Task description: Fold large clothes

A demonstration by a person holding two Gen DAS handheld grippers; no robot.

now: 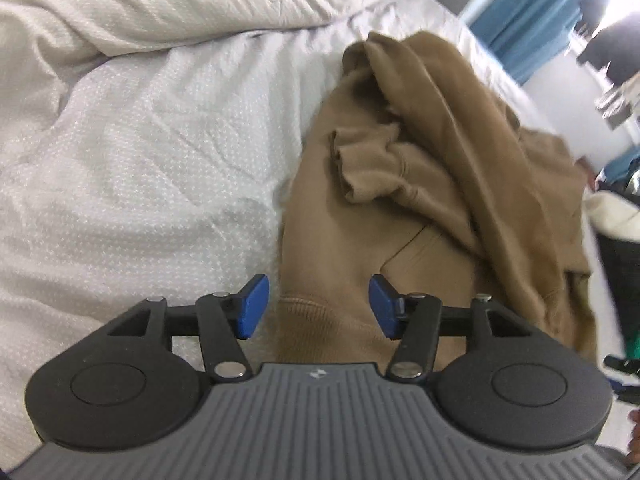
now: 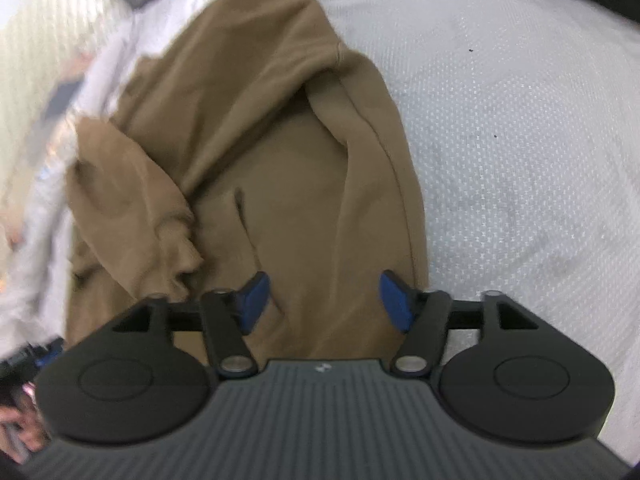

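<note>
grip: my left gripper (image 1: 319,306) and right gripper (image 2: 324,300) both gape, holding nothing | place: brown hoodie (image 1: 420,184) lies rumpled on the white dotted bedsheet (image 1: 140,152), under both claws | tip: pinch ribbed hem (image 1: 316,320), pull flat first | feel: soft thick fleece, bunched sleeve (image 2: 132,200)

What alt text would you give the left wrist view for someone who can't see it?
A crumpled tan hoodie lies on a white patterned bedspread, sleeves bunched over its body. The left gripper hovers open over the ribbed hem, blue fingers apart with nothing pinched. A rumpled grey duvet lies behind.
</note>
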